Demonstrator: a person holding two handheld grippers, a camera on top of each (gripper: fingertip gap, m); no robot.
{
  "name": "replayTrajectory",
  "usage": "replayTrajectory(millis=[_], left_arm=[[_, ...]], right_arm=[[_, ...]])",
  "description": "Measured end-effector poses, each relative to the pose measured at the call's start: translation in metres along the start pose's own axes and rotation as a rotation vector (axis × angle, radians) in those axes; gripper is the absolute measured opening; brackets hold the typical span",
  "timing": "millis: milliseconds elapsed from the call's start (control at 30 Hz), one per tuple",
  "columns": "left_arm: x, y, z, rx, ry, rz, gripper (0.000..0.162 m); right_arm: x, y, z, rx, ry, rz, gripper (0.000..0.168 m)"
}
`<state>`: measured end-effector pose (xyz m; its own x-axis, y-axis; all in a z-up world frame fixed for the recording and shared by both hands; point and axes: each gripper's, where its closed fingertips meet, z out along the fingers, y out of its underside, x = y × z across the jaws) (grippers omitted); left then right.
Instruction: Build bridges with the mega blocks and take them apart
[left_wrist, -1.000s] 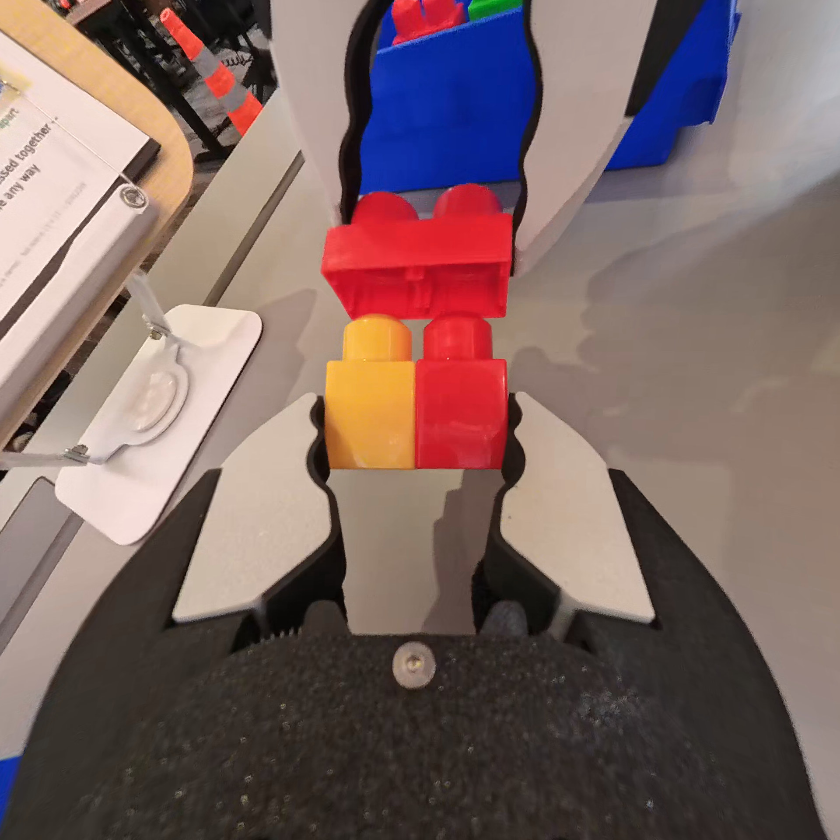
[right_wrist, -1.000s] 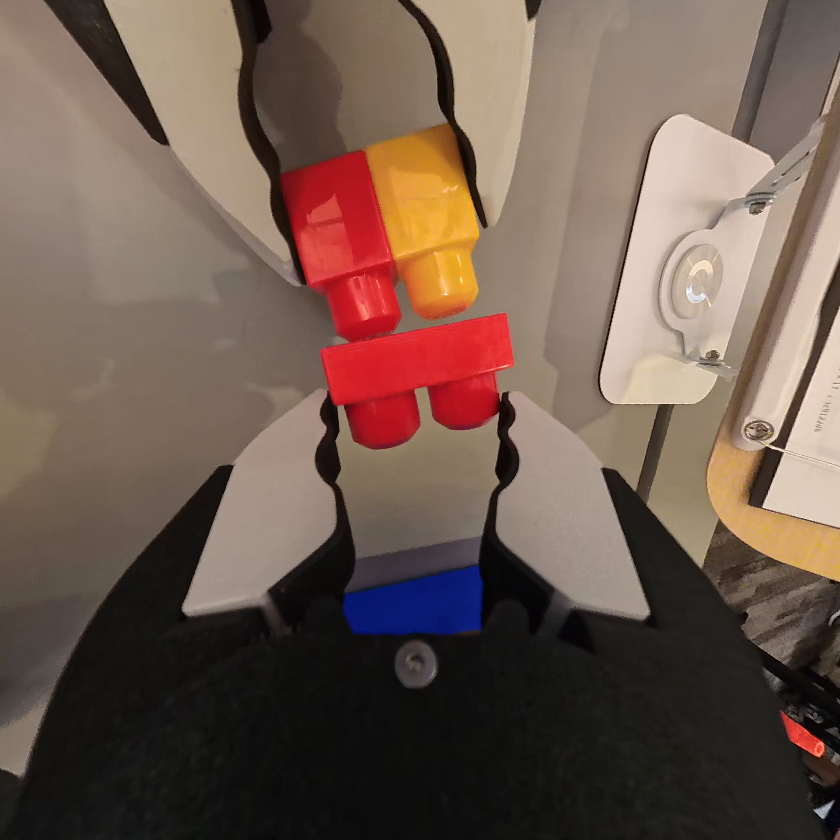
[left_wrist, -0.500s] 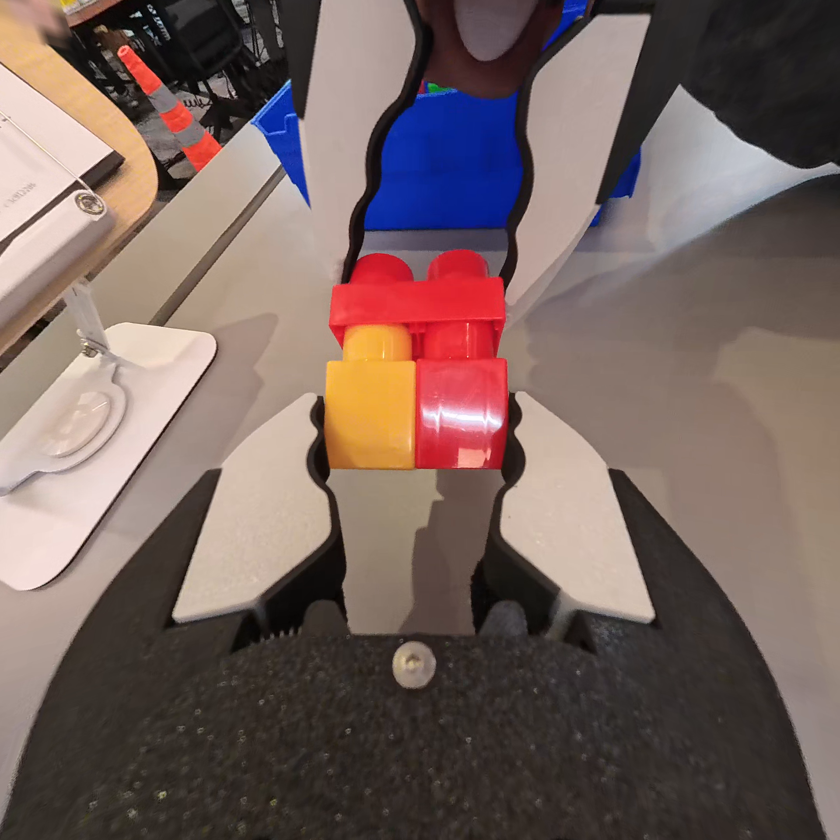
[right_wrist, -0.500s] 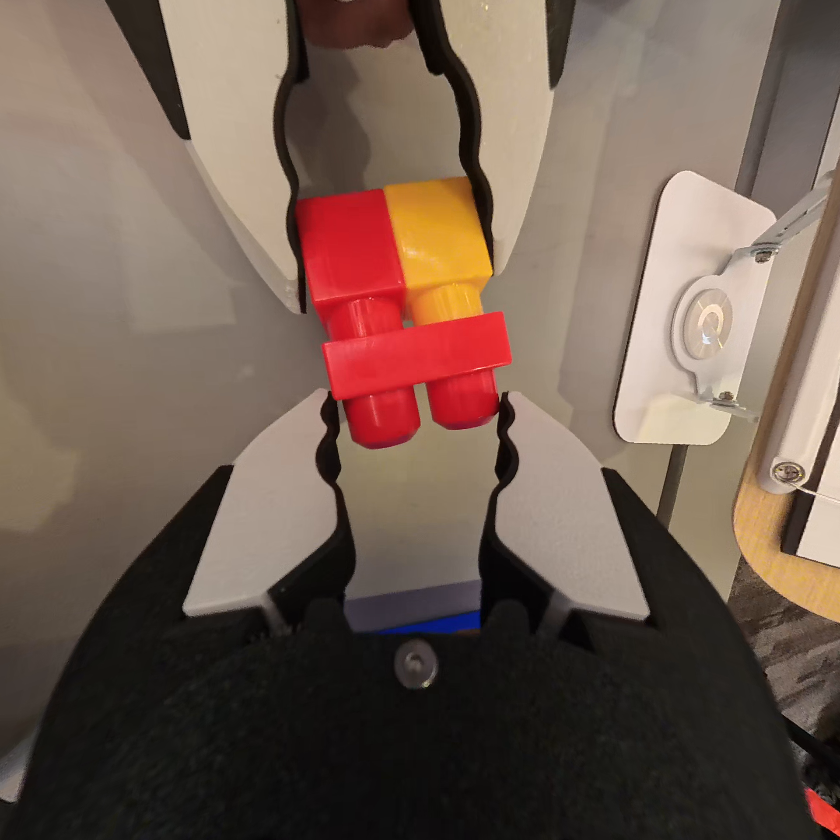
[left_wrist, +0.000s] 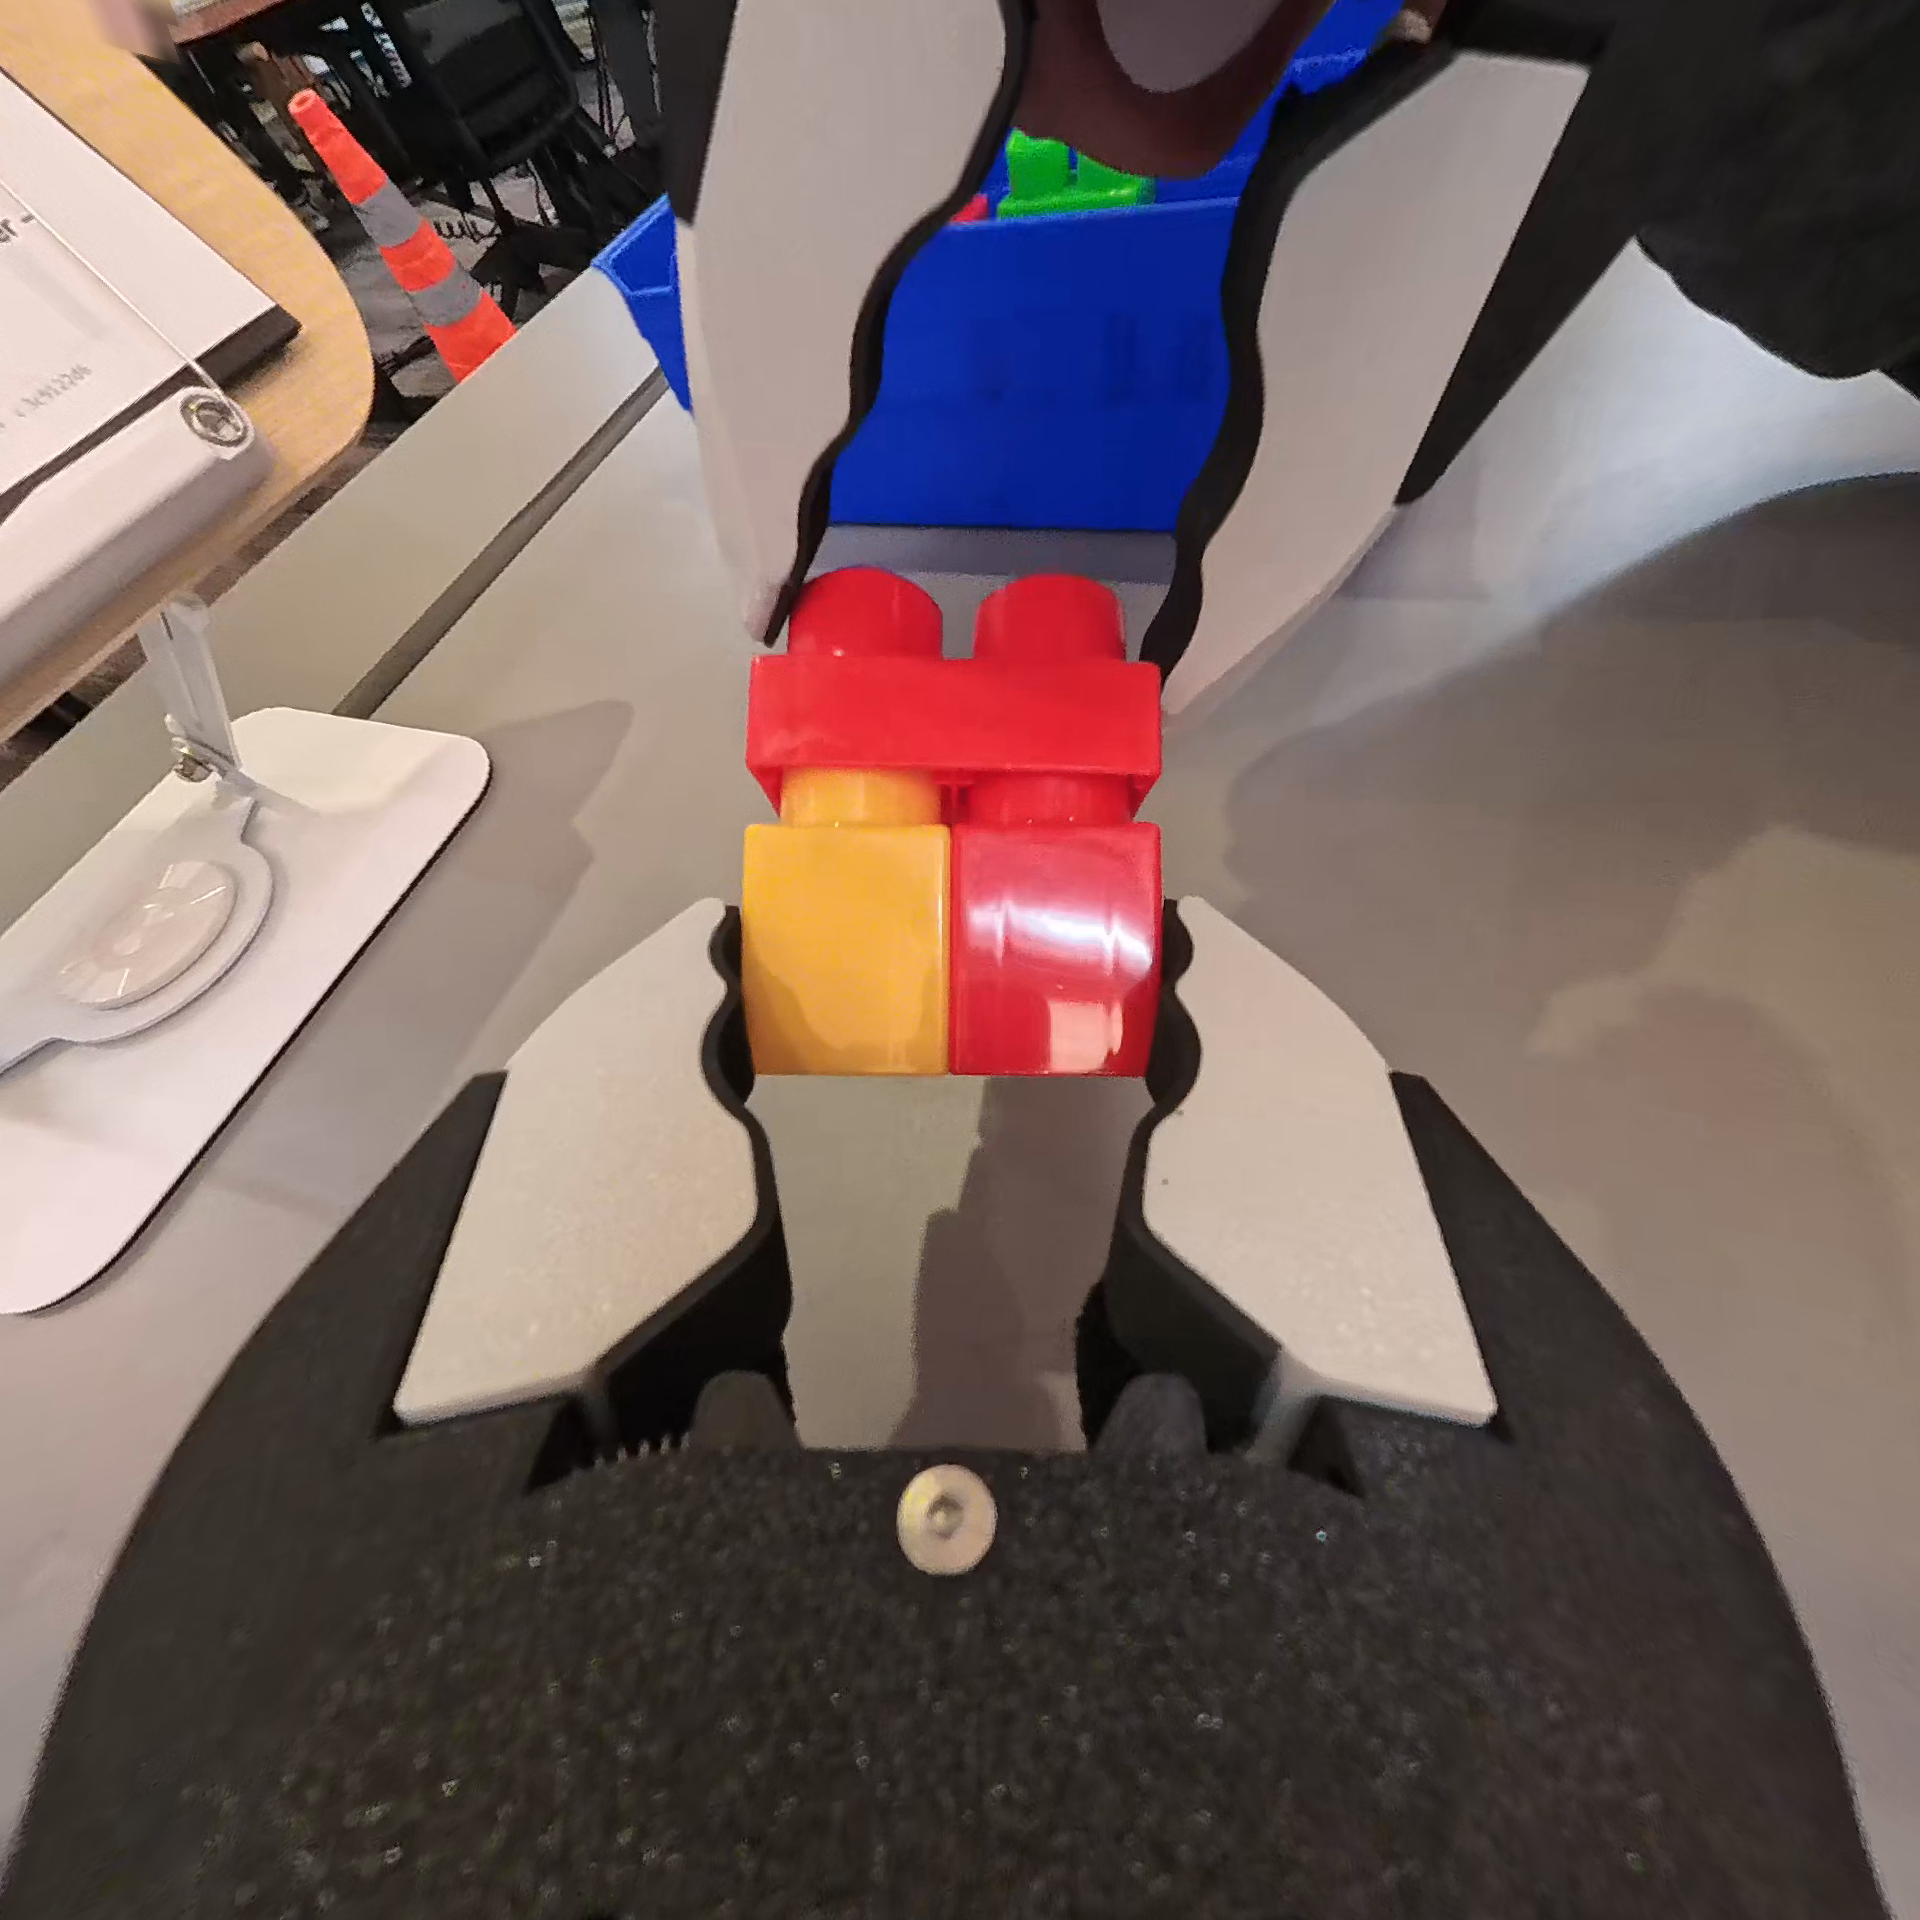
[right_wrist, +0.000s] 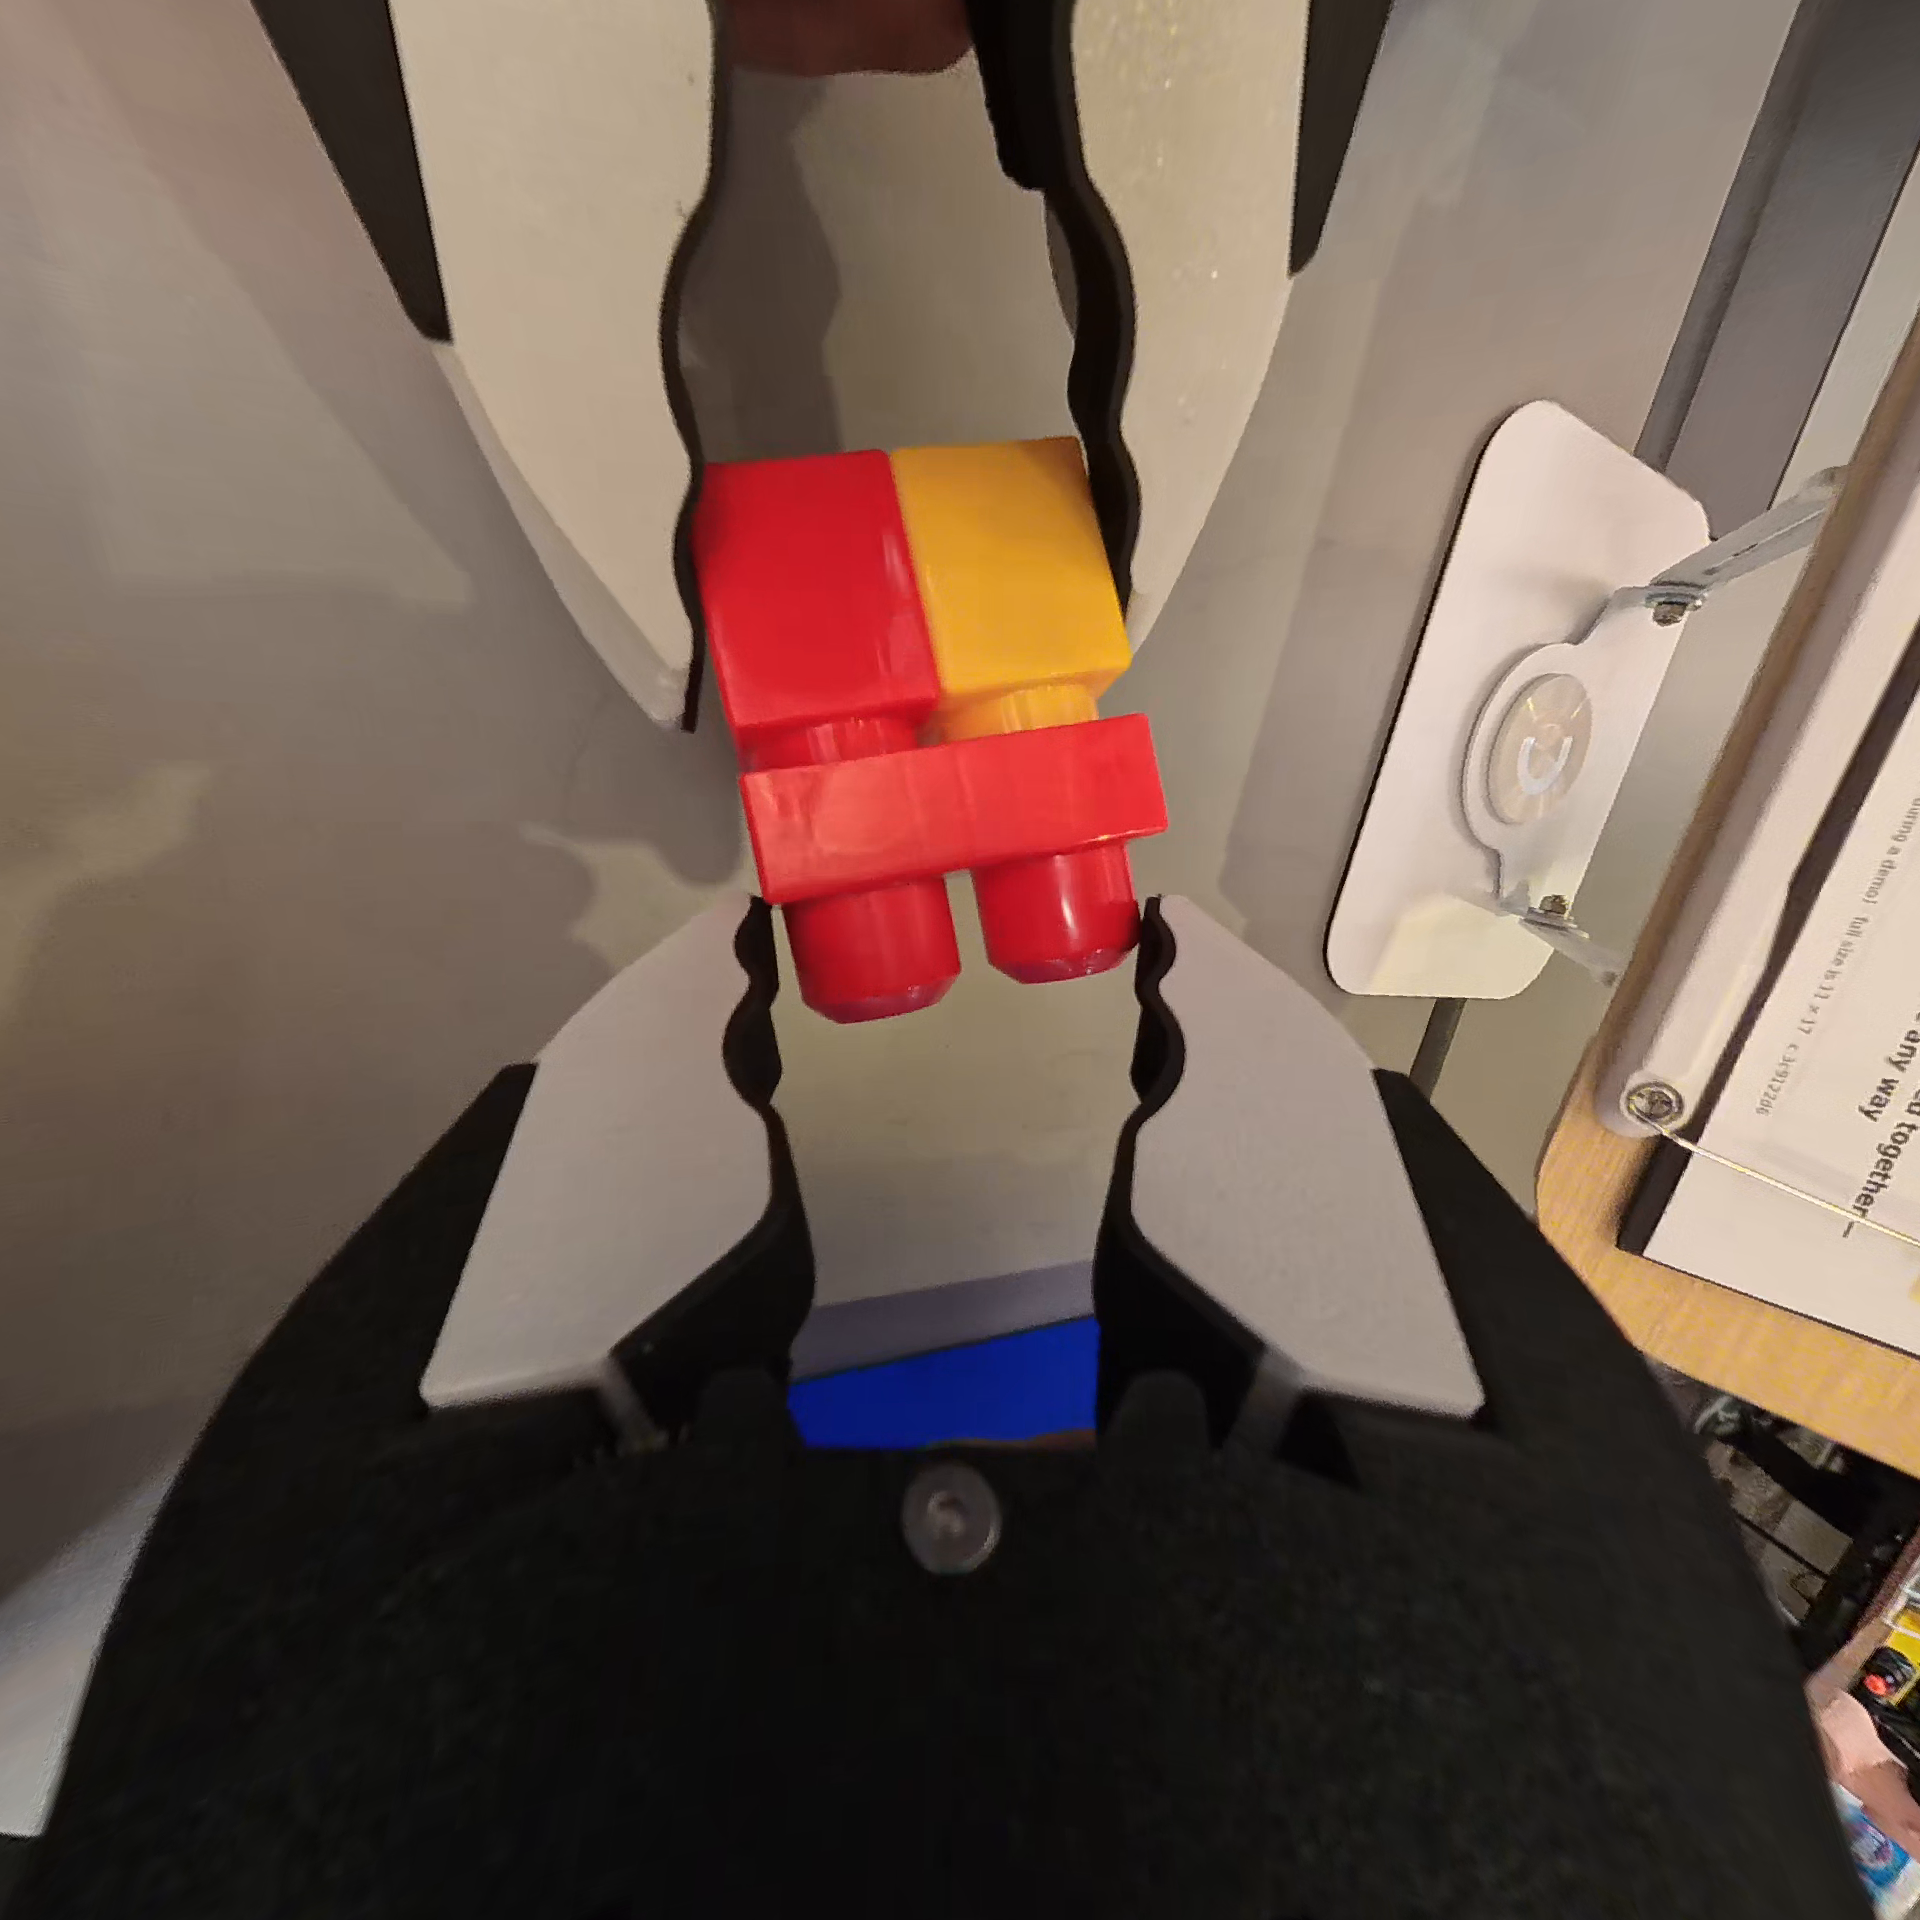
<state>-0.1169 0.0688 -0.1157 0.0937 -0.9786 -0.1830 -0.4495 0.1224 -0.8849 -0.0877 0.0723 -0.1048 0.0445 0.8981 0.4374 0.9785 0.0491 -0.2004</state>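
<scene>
A flat red block (left_wrist: 951, 715) sits on the studs of a yellow block (left_wrist: 844, 951) and red block (left_wrist: 1051, 951), above the tabletop (left_wrist: 1558, 935). The left tool (left_wrist: 951, 977) clamps the pair; the right tool (right_wrist: 951, 935) pinches the flat block's studs. A blue bin (left_wrist: 1039, 395) behind holds green blocks (left_wrist: 1060, 177).
</scene>
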Motion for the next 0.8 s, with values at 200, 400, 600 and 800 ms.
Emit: replayTrajectory(millis=[200,400,600,800], left_arm=[[-0.001,0.004,0.003,-0.014,-0.008,-0.002,0.074],[0.001,0.001,0.003,-0.007,-0.002,-0.005,0.074],[0.003,0.002,0.006,-0.003,0.004,-0.007,0.074],[-0.006,-0.007,-0.005,0.069,-0.024,-0.044,0.074]], right_arm=[[0.000,0.001,0.005,-0.070,-0.007,-0.044,0.066],[-0.001,0.000,0.002,-0.088,-0.038,-0.057,0.066],[-0.002,0.003,0.001,-0.104,-0.053,-0.062,0.067],[0.015,0.007,-0.017,-0.030,0.006,0.071,0.074]])
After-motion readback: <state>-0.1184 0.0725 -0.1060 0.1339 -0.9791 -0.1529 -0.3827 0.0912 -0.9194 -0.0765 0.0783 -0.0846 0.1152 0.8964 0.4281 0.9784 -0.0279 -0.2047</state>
